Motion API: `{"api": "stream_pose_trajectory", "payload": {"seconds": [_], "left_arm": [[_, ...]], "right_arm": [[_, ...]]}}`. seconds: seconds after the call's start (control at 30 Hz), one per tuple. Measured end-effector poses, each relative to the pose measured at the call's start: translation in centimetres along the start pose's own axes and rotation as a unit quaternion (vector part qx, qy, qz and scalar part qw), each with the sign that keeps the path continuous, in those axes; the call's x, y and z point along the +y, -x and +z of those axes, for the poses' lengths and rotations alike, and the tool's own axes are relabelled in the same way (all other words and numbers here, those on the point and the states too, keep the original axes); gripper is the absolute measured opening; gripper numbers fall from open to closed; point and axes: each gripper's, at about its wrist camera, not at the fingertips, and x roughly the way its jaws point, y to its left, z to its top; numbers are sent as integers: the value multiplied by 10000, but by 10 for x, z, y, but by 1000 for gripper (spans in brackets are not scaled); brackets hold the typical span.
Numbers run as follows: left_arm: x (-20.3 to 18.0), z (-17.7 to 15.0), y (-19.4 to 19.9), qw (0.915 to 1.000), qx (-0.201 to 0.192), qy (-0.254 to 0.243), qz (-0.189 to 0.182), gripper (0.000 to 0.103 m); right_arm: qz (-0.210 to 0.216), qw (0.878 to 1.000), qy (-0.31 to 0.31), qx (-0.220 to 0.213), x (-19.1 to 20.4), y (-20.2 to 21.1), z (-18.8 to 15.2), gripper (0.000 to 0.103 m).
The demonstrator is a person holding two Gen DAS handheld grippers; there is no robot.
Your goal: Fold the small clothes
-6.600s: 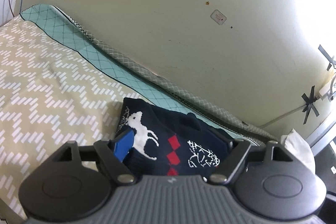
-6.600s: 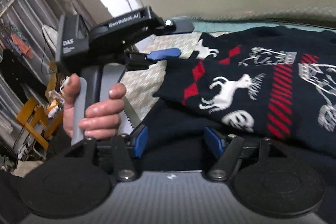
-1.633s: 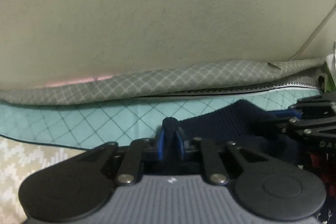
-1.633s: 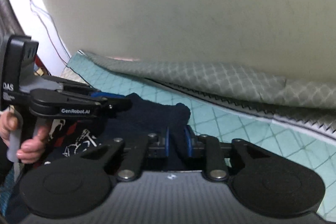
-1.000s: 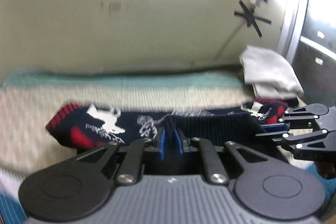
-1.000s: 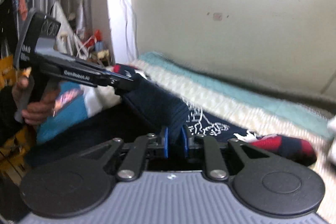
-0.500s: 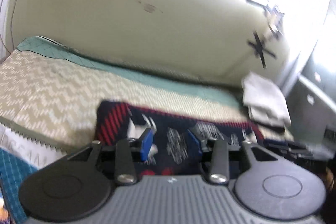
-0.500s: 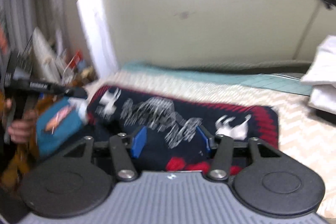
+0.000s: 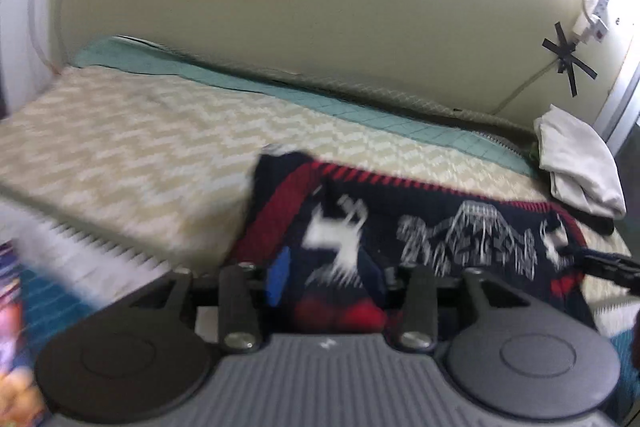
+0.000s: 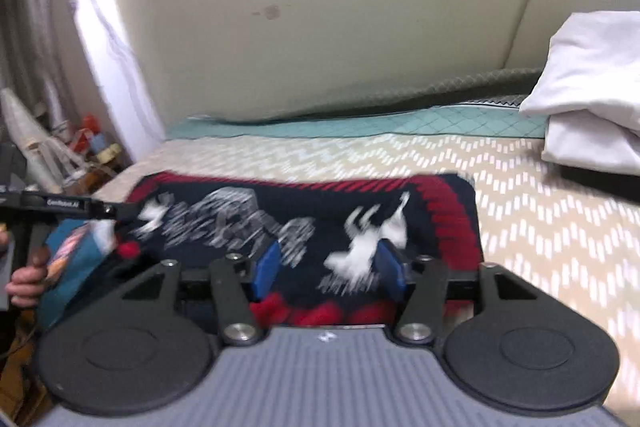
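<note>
A navy knit sweater (image 9: 440, 227) with red bands and white reindeer lies folded into a long strip on the bed; it also shows in the right wrist view (image 10: 304, 223). My left gripper (image 9: 326, 277) is open over the strip's left end, its blue pads apart. My right gripper (image 10: 328, 267) is open over the strip's right end. The left gripper's body (image 10: 60, 207) shows at the left of the right wrist view, and the right gripper's tip (image 9: 608, 265) at the right of the left wrist view. Both views are motion-blurred.
The bed cover (image 9: 140, 147) is beige with a white zigzag and a teal border (image 9: 360, 111) along the wall. A folded white cloth (image 9: 580, 163) lies at the bed's right end, also seen in the right wrist view (image 10: 592, 87). Clutter (image 10: 60, 147) stands left of the bed.
Both grippers carried a sweater edge from the wall side forward, then opened and let go. The sweater now lies as a folded strip and both grippers have drawn back slightly.
</note>
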Motion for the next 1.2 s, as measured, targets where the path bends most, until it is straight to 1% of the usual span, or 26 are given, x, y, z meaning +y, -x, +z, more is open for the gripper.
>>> {"api": "stream_pose_trajectory", "payload": {"seconds": [0.07,0.1,0.13,0.17,0.23,0.3,0.33,0.43,0.5,0.57,0.63,0.67,0.7,0.73,0.77,0.8,0.83,0.87,0.9,1.0,1.1,1.2], "left_arm": [[8,-18,26,10000,20,49,-11,41],[12,-30,41,9999,56,96,-42,44],[14,-39,52,9999,92,124,-69,50],[15,-49,62,9997,140,143,-101,52],[16,-72,79,9995,208,156,-150,61],[15,-89,92,9991,274,244,-209,63],[15,-98,96,9985,339,345,-256,65],[15,-120,98,9959,567,597,-363,67],[15,-130,103,9959,531,629,-380,69],[14,-135,104,9942,572,738,-543,69],[10,-138,102,9941,557,766,-537,65],[5,-138,102,9952,500,707,-466,60],[2,-138,101,9959,483,627,-428,25],[-1,-137,98,9952,626,614,-430,8],[0,-136,97,9947,663,671,-415,7],[2,-134,99,9942,646,747,-435,7],[7,-132,104,9936,570,857,-461,7],[14,-129,110,9925,451,1008,-519,7],[24,-126,118,9897,301,1247,-637,7],[46,-117,127,9786,56,1801,-995,7],[51,-103,119,9709,-73,2068,-1206,7],[51,-76,105,9647,-179,2232,-1387,7]], "right_arm": [[245,9996,-103,29,3,21,-15,52],[362,9991,-198,50,2,32,-23,52],[439,9986,-291,62,6,44,-33,52],[499,9980,-391,82,6,56,-42,52],[532,9970,-554,131,7,72,-60,53],[601,9957,-676,200,9,85,-78,55],[637,9952,-706,228,10,90,-85,55],[791,9926,-852,352,13,102,-104,55],[815,9909,-963,478,16,107,-115,54],[822,9897,-1038,545,16,111,-125,53],[898,9876,-1200,474,18,116,-133,53],[984,9857,-1283,480,19,116,-134,47],[1106,9833,-1346,523,22,113,-136,40],[1209,9816,-1350,601,27,109,-139,19],[1169,9826,-1267,685,34,105,-142,10],[1096,9846,-1162,716,37,103,-142,9],[1088,9857,-1118,635,38,105,-140,7],[1121,9859,-1145,491,36,111,-137,6],[1153,9853,-1229,282,31,120,-132,6],[1235,9799,-1560,-135,15,139,-120,6],[1307,9773,-1647,-252,9,138,-108,6],[1369,9755,-1696,-311,5,129,-92,6]]}}
